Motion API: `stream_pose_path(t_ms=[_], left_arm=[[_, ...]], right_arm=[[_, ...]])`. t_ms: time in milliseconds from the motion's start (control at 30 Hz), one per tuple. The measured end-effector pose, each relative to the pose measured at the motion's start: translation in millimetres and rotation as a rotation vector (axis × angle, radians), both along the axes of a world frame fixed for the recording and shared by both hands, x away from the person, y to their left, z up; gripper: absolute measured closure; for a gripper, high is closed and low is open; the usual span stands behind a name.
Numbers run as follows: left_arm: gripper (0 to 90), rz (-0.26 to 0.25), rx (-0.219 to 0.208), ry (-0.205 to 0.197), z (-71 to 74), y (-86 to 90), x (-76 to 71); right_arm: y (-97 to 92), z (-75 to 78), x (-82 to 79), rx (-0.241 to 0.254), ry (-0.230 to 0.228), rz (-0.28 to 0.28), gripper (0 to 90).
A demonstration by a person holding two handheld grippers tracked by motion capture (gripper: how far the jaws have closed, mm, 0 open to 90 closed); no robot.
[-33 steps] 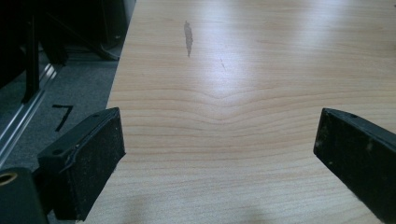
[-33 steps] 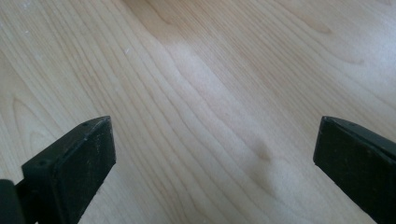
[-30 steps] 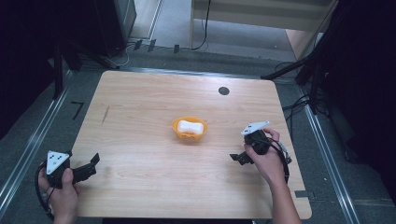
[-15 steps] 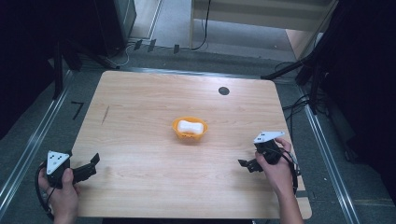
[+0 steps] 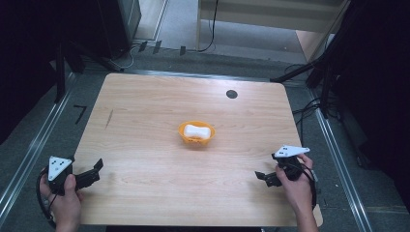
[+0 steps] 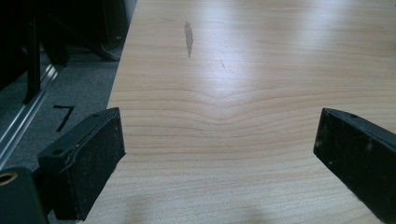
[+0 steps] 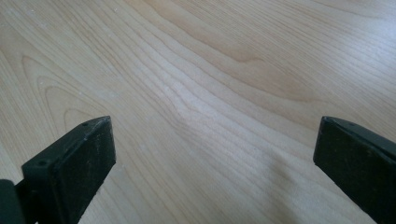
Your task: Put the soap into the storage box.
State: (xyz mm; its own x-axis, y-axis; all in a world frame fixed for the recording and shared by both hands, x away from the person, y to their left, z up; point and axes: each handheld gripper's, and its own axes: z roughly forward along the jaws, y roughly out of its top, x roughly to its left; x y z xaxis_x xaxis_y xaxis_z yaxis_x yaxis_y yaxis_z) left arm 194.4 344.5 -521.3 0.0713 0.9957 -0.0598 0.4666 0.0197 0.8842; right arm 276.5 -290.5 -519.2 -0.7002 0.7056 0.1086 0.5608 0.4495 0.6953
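- Left hand-held gripper (image 5: 94, 171), near-left corner of the table (image 5: 145, 203): jaws wide apart, nothing btwn them. A hand (image 5: 65, 205) holds it from below; grey 3-cornered plate on top.
- Left gripper view: both black pads (image 6: 88, 158) spread to the frame's sides, bare wood btwn them. Jaws sit over the table's left edge; grey floor (image 6: 70, 93) w/ a black tape mark (image 6: 63, 116) just past that edge.
- Right hand-held gripper (image 5: 265, 178), near-right part of the table: also spread open, empty. Its hand (image 5: 297, 186) wraps the grip; cable loops round the wrist.
- Right gripper view: pads (image 7: 79, 163) far apart, only wood grain btwn them; no contact w/ anything.
- The 2 grippers are well apart, one per side, jaws pointing inward toward the table's middle.
- Orange bowl (image 5: 196, 134), approx. table centre, farther off than both grippers and well apart from each. It sits upright.
- White bone-shaped piece (image 5: 198, 131) lies inside the bowl, resting on its bottom; can't tell what it's made of.
- Dark streak (image 5: 109, 118) in the wood, left of the bowl, also seen ahead in the left gripper view.
- Small black round disc (image 5: 231, 94) near the far edge, right of centre.
- Beyond the table: grey floor, cables, dark stands at both sides.
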Motion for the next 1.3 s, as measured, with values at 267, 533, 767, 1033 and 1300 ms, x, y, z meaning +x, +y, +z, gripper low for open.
stream_pose_path(t_ms=[267,533,767,1033,1300], left_arm=[[2.1,0.000,0.001,-0.001,0.0,-0.2,0.0],[2.1,0.000,0.001,-0.001,-0.1,-0.2,0.0],[2.1,-0.001,0.003,-0.001,-0.1,-0.3,0.1],[2.1,-0.002,0.005,0.003,0.1,-0.3,0.1],[2.1,-0.002,0.005,0.001,0.0,-0.4,0.2]], right_arm=[[-12.1,-6.5,-13.6,0.036,-0.018,-0.025,0.0],[-23.2,-14.2,-27.6,0.064,-0.044,-0.050,0.0],[-36.0,-18.9,-39.0,0.088,-0.046,-0.080,0.0],[-49.8,-21.1,-50.1,0.105,-0.056,-0.110,0.0],[-64.0,-24.2,-61.5,0.121,-0.068,-0.139,0.0]])
